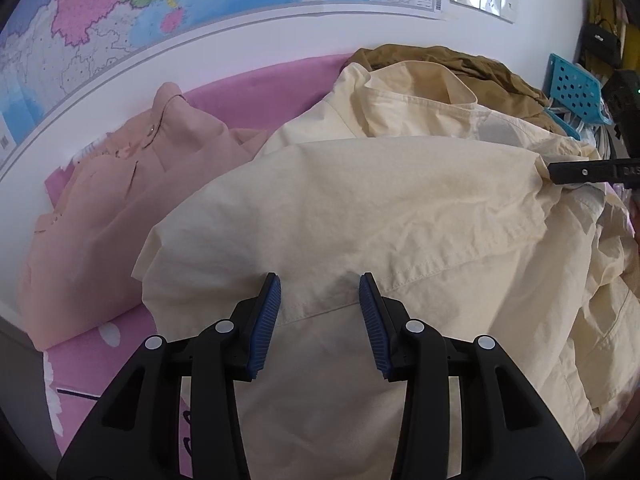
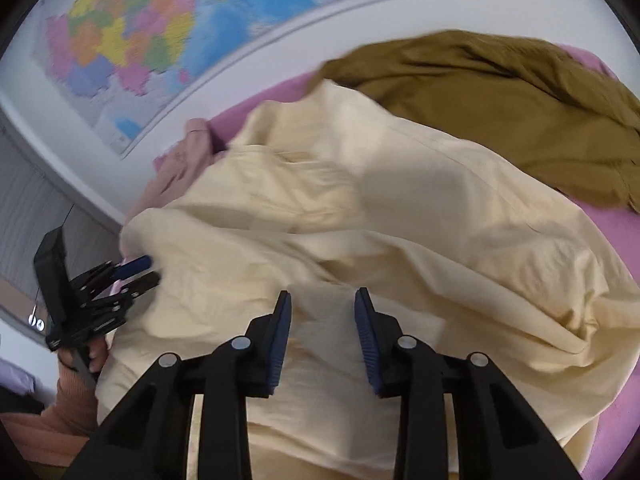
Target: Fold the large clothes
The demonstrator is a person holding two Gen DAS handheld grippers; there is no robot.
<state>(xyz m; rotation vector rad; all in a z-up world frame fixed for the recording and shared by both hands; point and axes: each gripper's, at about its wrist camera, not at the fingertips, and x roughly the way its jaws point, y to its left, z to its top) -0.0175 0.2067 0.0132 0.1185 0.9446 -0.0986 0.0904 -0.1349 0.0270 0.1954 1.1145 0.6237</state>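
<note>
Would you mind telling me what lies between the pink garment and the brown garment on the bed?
The cream jacket fills that stretch, between the pink garment and the brown garment, in the left wrist view.

Shirt (image 1: 360,208) between two garments on bed (image 1: 256,80)

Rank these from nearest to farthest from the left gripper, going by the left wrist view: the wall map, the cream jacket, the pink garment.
1. Cream jacket, directly under the left gripper.
2. Pink garment, off to the left.
3. Wall map, up on the far wall.
</note>
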